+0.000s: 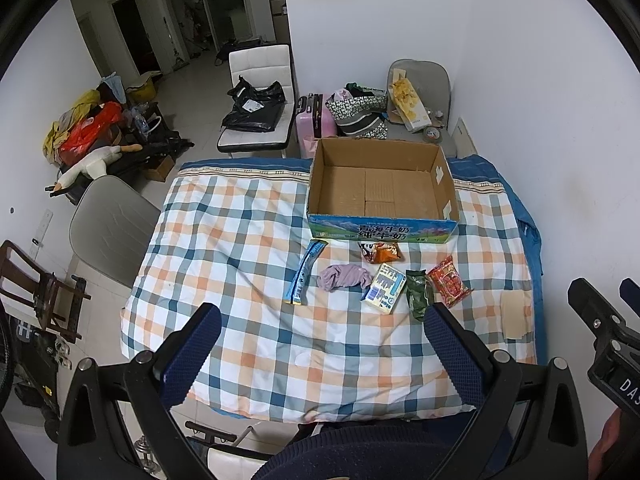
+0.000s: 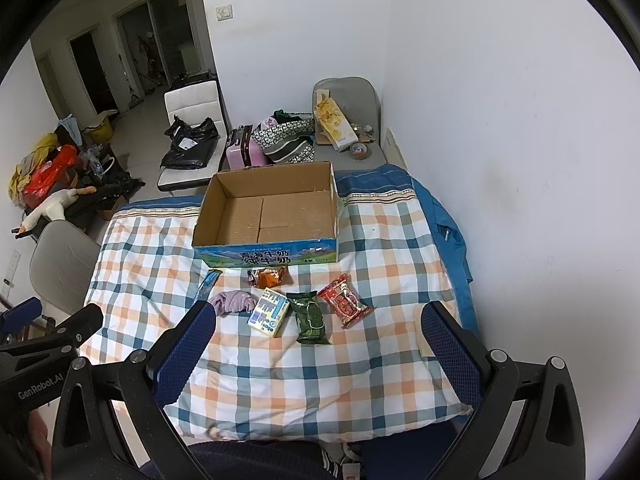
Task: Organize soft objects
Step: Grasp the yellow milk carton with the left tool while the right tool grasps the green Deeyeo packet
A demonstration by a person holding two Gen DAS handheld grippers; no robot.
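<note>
A checked quilt [image 1: 248,248] covered the table in front of me, blue, orange and white, and everything for the job lay on it. Largest was the open cardboard box [image 1: 382,188], standing near the far edge of the quilt toward the right, with nothing inside it that I could see and a blue printed front facing me. Just before that front wall the soft things were strewn in a loose row: a long blue packet [image 1: 305,273] at the left end, lying lengthwise toward me; a crumpled purple cloth [image 1: 344,277] beside it; a white and blue pack [image 1: 385,287] touching the cloth's right end; a dark green packet [image 1: 419,293] and a red packet [image 1: 449,282] further right, near each other; and a small orange packet [image 1: 382,252] closest to the box. I held my left tongs [image 1: 320,318] above the near part of the quilt, fingers spread wide and gripping nothing. My right tongs [image 2: 318,318] hung likewise over the near edge, fingers wide apart and bare, the row of packets showing between them.
</note>
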